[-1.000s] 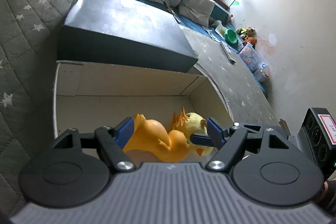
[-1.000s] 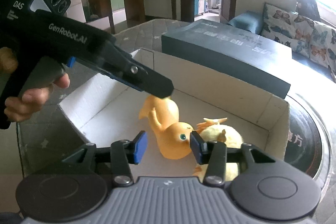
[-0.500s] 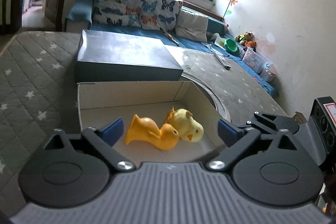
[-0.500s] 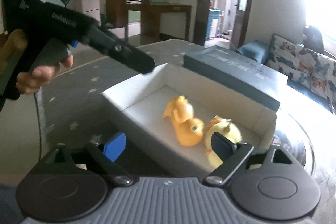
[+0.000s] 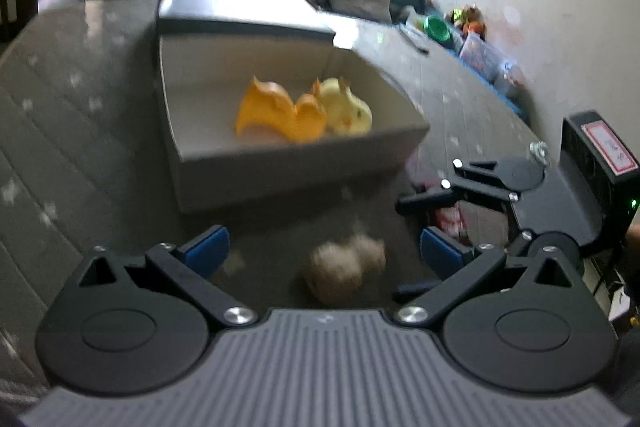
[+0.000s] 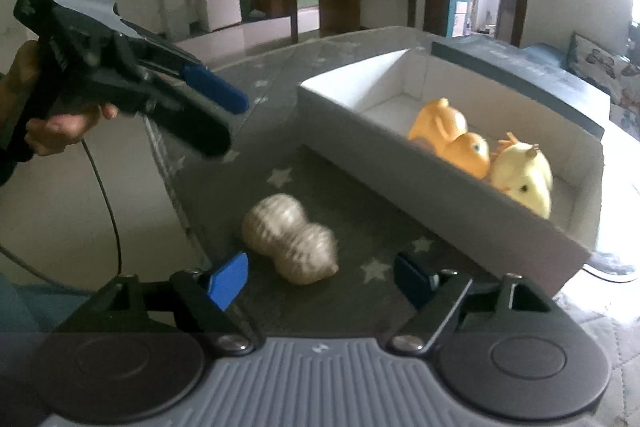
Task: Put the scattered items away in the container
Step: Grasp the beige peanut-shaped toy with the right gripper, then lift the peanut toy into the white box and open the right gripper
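Star-print table cover [image 6: 304, 183] carries the white box [image 6: 440, 187] with its dark lid [image 6: 520, 71] behind. Orange duck [image 6: 452, 135] and yellow chick [image 6: 524, 175] already lie inside, touching. One stray remains: the tan shell-like toy [image 6: 290, 243], on the cover just outside the box's near wall. My left gripper [image 5: 324, 251] is spread wide and empty; my right gripper [image 6: 320, 273] has just been narrowing, nothing pinched (toy sits just ahead, between the fingertips). Plan: straddle the toy's waist, close gently, lift over the wall.

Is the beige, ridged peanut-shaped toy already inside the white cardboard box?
No, the peanut-shaped toy lies on the star-patterned cloth outside the box.
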`<state>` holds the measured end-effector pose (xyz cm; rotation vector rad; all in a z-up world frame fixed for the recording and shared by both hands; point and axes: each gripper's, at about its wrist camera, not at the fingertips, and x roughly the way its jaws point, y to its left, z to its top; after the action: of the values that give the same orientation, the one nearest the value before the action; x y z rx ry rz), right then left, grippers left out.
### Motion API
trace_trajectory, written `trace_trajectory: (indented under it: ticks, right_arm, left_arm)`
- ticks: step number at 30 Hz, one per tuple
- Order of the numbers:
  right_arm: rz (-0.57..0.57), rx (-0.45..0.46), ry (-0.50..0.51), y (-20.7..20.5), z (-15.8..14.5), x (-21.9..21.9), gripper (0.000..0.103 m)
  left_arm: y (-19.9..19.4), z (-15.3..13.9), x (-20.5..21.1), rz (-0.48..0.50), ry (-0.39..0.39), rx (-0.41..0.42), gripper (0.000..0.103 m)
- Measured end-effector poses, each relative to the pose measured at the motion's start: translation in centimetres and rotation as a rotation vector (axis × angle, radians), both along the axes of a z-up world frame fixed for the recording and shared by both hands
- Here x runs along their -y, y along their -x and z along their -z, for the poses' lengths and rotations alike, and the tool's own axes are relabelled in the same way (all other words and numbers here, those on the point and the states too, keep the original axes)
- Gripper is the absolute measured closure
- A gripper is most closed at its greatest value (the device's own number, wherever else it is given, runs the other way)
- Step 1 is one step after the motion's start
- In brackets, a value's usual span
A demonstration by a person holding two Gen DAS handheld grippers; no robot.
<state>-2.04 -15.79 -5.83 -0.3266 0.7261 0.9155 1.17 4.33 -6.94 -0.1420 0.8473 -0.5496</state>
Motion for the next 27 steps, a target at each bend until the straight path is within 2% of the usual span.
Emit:
trace_trajectory:
  ticks: [8,9,10,18,23,27]
  right_arm:
    - [-0.035,0.016,0.040,0.3,1.2,-1.4,0.044]
    - [-0.034,0.015,0.038,0.3,1.2,-1.4,0.052]
    - [-0.035,0.010,0.037,0.2,1.3,-1.4,0.054]
    - [-0.037,0.017,0.036,0.2,1.5,-1.4,0.062]
    - [-0.031,0.015,0.030,0.1,1.5,-1.1,0.062]
    - [-0.021,0.027,0.016,0.0,0.7,-0.8,0.062]
  left_arm:
    - [-1.1,2.2,1.1,0.037,0.040,-0.093,0.001]
    - [-1.2,2.3,1.2,0.045,0.044,-0.101,0.001]
    - [-1.3,2.5,1.4,0.051,0.046,-0.110,0.002]
    - [-2.4,4.3,2.1,0.063,0.083,-0.194,0.022]
    - [-2.8,4.6,2.2,0.046,0.075,-0.199,0.038]
    - [-3.1,3.6,2.1,0.033,0.073,-0.186,0.044]
